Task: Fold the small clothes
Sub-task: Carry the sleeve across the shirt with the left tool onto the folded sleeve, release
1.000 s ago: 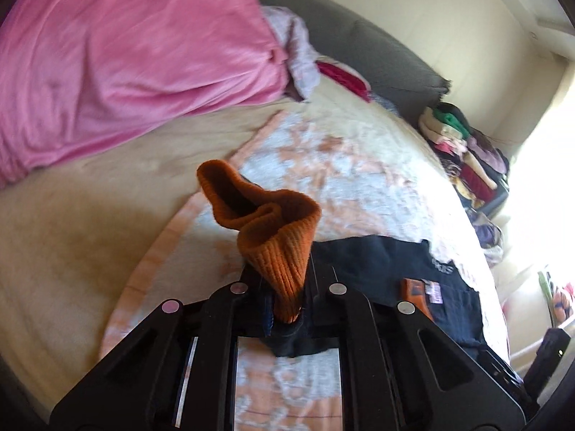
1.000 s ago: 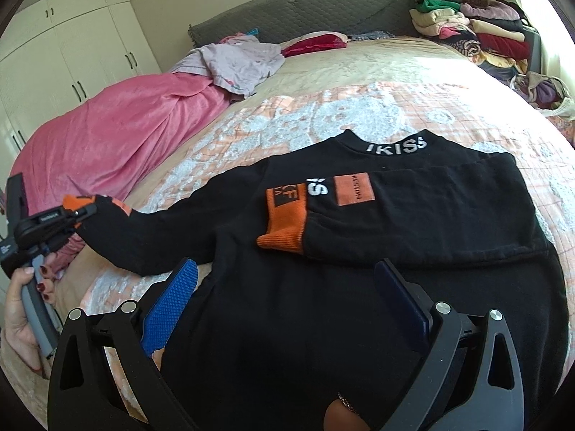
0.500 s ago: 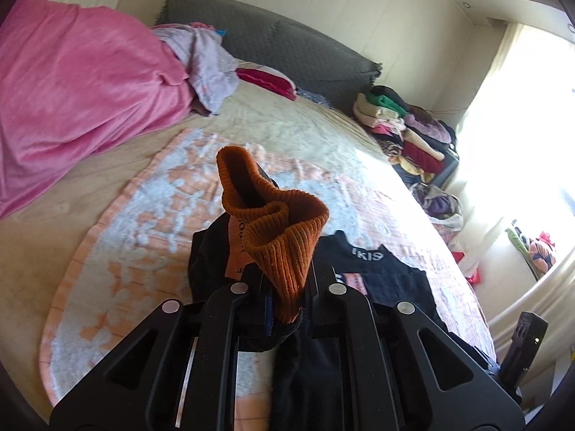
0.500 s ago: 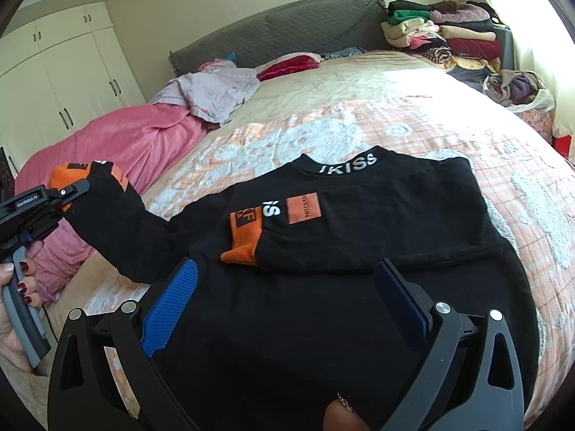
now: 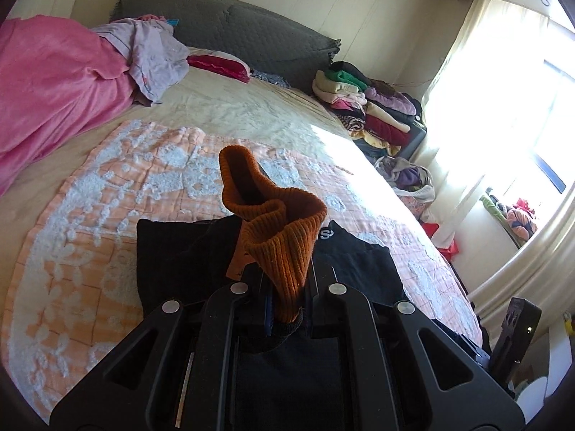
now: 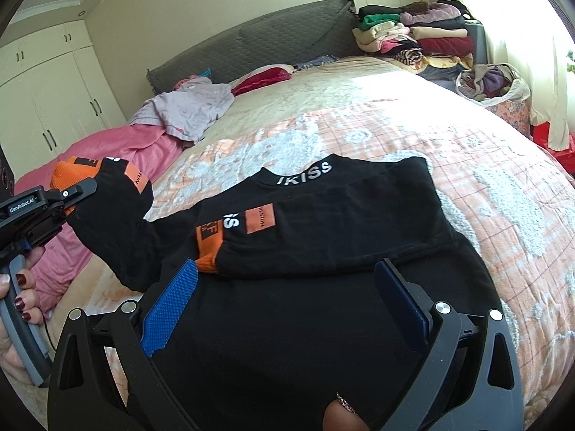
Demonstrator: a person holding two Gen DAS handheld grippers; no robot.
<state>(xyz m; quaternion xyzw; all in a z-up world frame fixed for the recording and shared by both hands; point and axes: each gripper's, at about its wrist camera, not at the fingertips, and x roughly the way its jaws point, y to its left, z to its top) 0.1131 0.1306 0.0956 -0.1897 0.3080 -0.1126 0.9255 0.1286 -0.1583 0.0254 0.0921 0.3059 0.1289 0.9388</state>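
Observation:
A black sweatshirt [image 6: 323, 237] with orange cuffs and white "KISS" lettering on the collar lies flat on the bed; it also shows in the left wrist view [image 5: 172, 262]. One sleeve is folded across the chest, its orange cuff [image 6: 208, 248] near the middle. My left gripper [image 5: 285, 309] is shut on the other sleeve's orange cuff [image 5: 280, 230] and holds that sleeve lifted over the sweatshirt's left side; it shows in the right wrist view [image 6: 61, 201]. My right gripper [image 6: 287, 287] is open and empty, hovering over the lower part of the sweatshirt.
The bed has an orange and white blanket [image 6: 467, 165]. A pink duvet [image 5: 50, 86] and a lilac garment [image 6: 190, 107] lie by the grey headboard [image 5: 230, 32]. Folded clothes are stacked [image 6: 413, 39] at the far right, with a basket [image 6: 492, 86] beside the bed.
My left gripper has carried the orange-cuffed sleeve up and inward over the sweatshirt body. My right gripper has stayed open above the lower part.

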